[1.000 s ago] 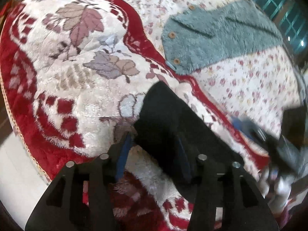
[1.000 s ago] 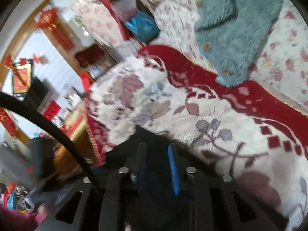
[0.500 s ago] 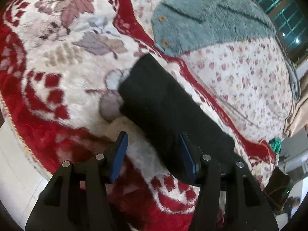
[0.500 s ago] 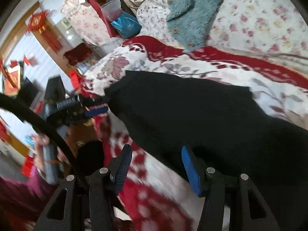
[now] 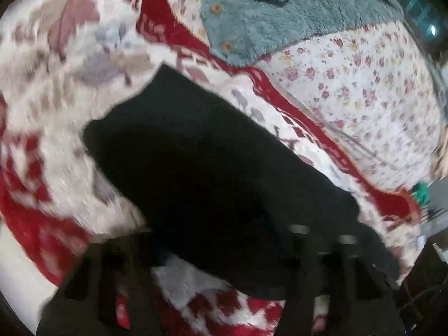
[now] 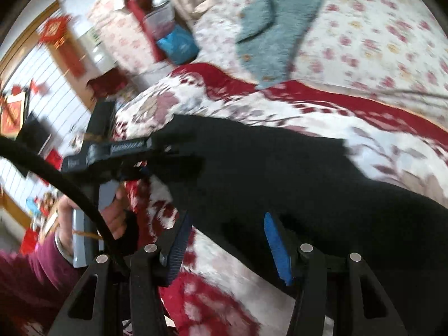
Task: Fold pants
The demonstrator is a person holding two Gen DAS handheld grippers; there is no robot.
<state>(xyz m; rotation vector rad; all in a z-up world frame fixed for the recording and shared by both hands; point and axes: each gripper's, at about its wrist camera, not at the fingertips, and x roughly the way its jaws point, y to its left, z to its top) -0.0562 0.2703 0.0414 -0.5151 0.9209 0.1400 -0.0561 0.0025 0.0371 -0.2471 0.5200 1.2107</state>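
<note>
Pants (image 5: 212, 173) flatter now, right gripper (image 6: 226, 240) jaws apart (still)

Bed (image 5: 372, 89) had a floral sheet, with a red-and-white plush blanket (image 5: 56, 89) spread over it. Black pants (image 5: 212, 173) lay folded on the blanket; a teal fuzzy garment (image 5: 280, 14) lay on the sheet, overlapping the blanket edge.

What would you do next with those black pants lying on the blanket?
Probably close the right gripper on the near edge of the black pants; its jaws stand open around that edge. The left gripper is too blurred to judge.
</note>
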